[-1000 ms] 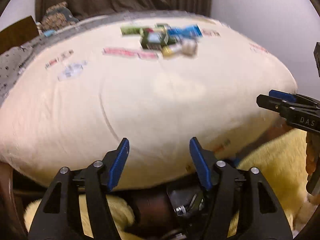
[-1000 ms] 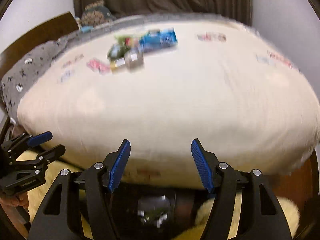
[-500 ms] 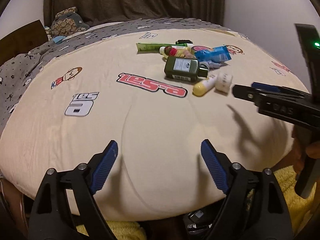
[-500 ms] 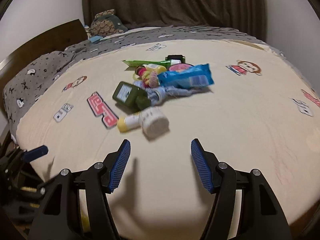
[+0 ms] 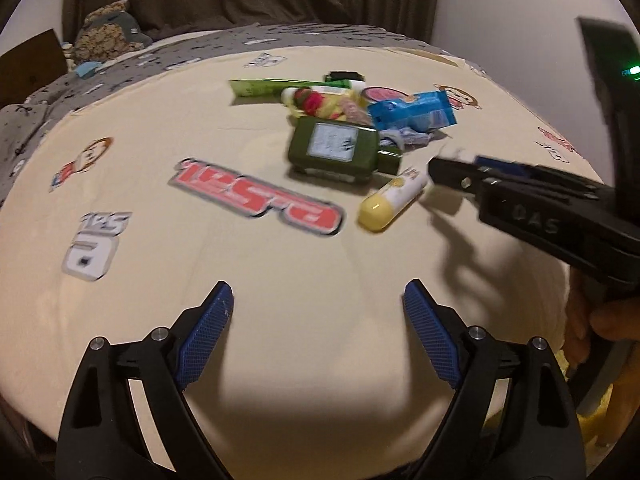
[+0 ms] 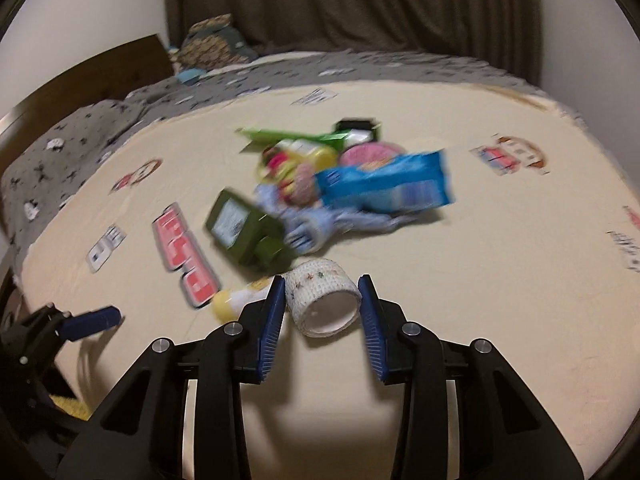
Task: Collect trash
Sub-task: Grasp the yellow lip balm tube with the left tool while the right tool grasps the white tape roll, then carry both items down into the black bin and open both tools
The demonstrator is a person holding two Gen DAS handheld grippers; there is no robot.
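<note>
A pile of trash lies mid-bed: a dark green bottle [image 5: 334, 150] [image 6: 240, 226], a yellow-capped tube [image 5: 390, 200] [image 6: 234, 300], a blue packet [image 5: 412, 114] [image 6: 384, 188] and a long green wrapper [image 5: 276, 86]. At the near edge of the pile lies a white patterned roll [image 6: 324, 300]. My right gripper [image 6: 322, 296] [image 5: 452, 164] has it between its jaws, which are closing, and both pads touch its sides. My left gripper [image 5: 318, 312] stands open over bare sheet short of the pile, with nothing between its fingers.
The cream printed bedsheet [image 5: 240, 280] covers the bed, with a grey blanket [image 6: 80, 140] and a plush toy [image 5: 108, 36] at the far left. A wooden headboard [image 6: 80, 76] and dark curtain [image 6: 360, 4] lie beyond. A hand [image 5: 608, 324] holds the right gripper's handle.
Both grippers came forward from the bed's edge towards the pile. The left jaws spread wider. The right jaws narrowed around the white roll, which now sits between them.
</note>
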